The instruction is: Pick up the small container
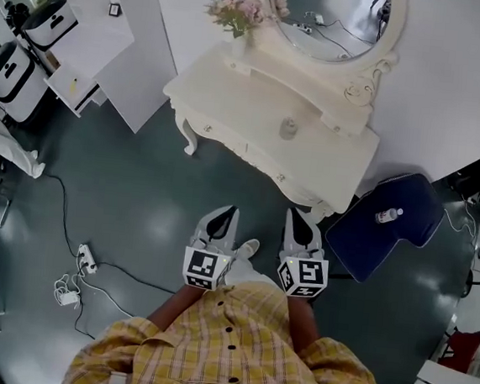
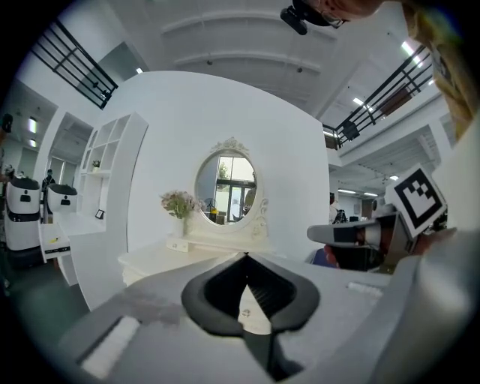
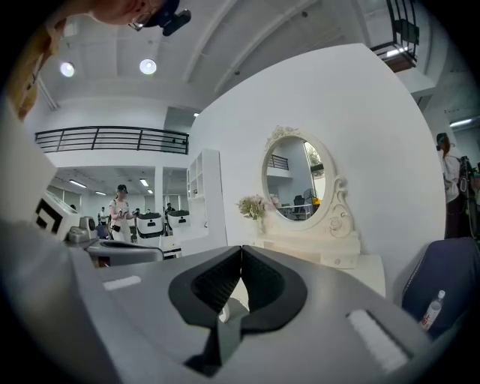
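The small grey round container (image 1: 288, 129) is sitting on the white carved dressing table (image 1: 240, 102) in the upper middle of the head view, well apart from both tools. The left gripper (image 1: 224, 220) and right gripper (image 1: 299, 225) are hovering at lower centre, each with jaws pressed together on nothing. Doing this well probably means stepping closer, spreading one tool's jaws early, and coming in level so the pads straddle the container's sides.

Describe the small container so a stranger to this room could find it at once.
Find the white dressing table with the oval mirror. The small container stands alone on its top, before the mirror. It is short, round and greyish, unlike the tall flower vase at the left end.
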Demonstrator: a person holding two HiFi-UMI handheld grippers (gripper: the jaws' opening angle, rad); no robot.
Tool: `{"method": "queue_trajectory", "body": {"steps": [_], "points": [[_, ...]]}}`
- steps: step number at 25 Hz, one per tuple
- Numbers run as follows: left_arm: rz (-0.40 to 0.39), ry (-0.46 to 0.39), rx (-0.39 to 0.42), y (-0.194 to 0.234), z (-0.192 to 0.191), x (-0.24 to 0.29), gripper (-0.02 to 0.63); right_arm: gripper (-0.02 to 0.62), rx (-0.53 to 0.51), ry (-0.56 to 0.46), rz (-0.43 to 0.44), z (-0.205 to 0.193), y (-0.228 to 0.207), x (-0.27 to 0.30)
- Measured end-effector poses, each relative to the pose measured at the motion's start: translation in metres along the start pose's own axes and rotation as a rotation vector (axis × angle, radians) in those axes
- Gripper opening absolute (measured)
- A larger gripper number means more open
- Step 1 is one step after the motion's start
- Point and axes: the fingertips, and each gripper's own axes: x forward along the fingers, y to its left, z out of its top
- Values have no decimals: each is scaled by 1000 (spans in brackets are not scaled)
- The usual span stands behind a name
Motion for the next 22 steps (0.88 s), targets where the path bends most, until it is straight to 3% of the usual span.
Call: {"method": "queue_trajectory", "body": {"steps": [13,22], "points": [[-54,48,34,55,14,125,0,0,30,21,-35,14,-60,125],[-75,69,52,63,16,169,0,0,48,50,-41,4,-82,159]]}}
